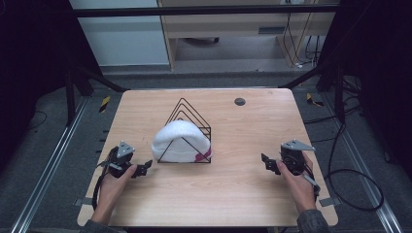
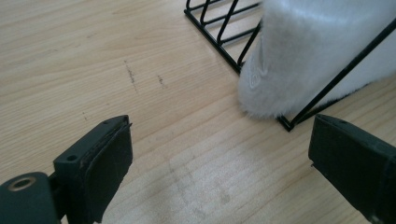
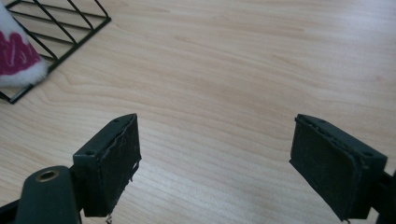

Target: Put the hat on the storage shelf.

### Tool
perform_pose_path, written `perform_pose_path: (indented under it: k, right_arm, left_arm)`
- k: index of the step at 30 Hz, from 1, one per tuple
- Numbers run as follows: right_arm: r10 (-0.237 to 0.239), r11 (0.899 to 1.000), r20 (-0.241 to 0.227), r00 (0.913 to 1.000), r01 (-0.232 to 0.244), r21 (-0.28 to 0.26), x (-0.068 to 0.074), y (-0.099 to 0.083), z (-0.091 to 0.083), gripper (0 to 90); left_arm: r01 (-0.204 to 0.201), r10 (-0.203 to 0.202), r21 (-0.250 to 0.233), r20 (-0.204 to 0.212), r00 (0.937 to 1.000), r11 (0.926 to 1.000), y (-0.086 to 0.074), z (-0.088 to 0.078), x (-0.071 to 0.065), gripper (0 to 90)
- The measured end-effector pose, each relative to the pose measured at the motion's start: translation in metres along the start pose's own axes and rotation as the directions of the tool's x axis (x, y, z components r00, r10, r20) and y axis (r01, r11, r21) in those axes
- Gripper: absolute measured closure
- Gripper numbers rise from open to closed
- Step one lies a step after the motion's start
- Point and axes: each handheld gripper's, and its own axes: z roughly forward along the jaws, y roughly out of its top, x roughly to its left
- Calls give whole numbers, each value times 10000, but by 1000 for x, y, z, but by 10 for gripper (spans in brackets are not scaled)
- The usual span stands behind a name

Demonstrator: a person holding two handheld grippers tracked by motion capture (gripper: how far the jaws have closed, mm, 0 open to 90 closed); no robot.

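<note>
A white fluffy hat (image 1: 177,141) with a pink mark sits inside a black wire rack (image 1: 187,124) of triangular dividers at the table's middle. My left gripper (image 1: 144,168) rests on the table just left of the rack, open, with nothing between its jaws. In the left gripper view the hat (image 2: 308,51) and the rack's corner (image 2: 285,122) lie close ahead of the gripper (image 2: 219,172). My right gripper (image 1: 266,161) stands open on the right side, well apart from the rack. In the right gripper view the gripper (image 3: 215,163) faces bare wood, with the hat's pink-marked edge (image 3: 16,58) at far left.
The wooden table (image 1: 243,194) has a small dark round hole (image 1: 239,101) near its far edge. A cable (image 1: 340,170) trails off the right gripper over the table's right side. Metal frame rails and dark floor surround the table.
</note>
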Motion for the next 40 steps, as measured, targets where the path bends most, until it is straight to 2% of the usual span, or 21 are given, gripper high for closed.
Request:
perform_pose_path:
  k: [7, 11, 17, 24, 28, 30, 31, 32, 37, 40]
  right_arm:
    - [79, 9990, 82, 9999, -82, 443, -3, -10, 8, 158]
    - [110, 9979, 148, 9998, -120, 643, -3, -15, 15, 156]
    - [223, 9952, 329, 9992, -253, 948, -2, -20, 23, 153]
    - [366, 9939, 488, 9981, -414, 1019, -1, -21, 31, 152]
    - [559, 9944, 644, 9964, -613, 856, 2, -20, 36, 149]
    - [337, 9946, 829, 9960, -415, 948, 5, -19, 37, 149]
    - [48, 9939, 1021, 9948, -160, 1091, 8, -19, 39, 143]
    - [-138, 9934, 988, 9950, 24, 1146, 11, -19, 40, 141]
    - [-87, 9932, 992, 9950, -29, 1164, 14, -20, 39, 141]
    - [42, 9937, 1198, 9928, -176, 1106, 17, -20, 39, 142]
  left_arm:
    - [-85, 83, 456, 37, 10000, 9989, -8, 3, 3, 59]
    - [75, -71, 474, -85, 9999, 9989, -11, 4, 7, 62]
    - [336, -344, 645, 109, 9994, 9973, -16, 8, 12, 62]
    - [478, -493, 679, 206, 9986, 9965, -18, 11, 14, 42]
    - [449, -468, 704, 256, 9986, 9965, -18, 12, 14, 29]
    - [407, -426, 709, 257, 9988, 9967, -18, 12, 14, 25]
    - [413, -432, 713, 251, 9987, 9966, -18, 12, 14, 23]
    - [427, -446, 725, 243, 9987, 9965, -18, 12, 14, 21]
    - [452, -469, 745, 209, 9987, 9962, -18, 12, 14, 10]
    - [450, -467, 746, 209, 9987, 9962, -18, 12, 14, 10]
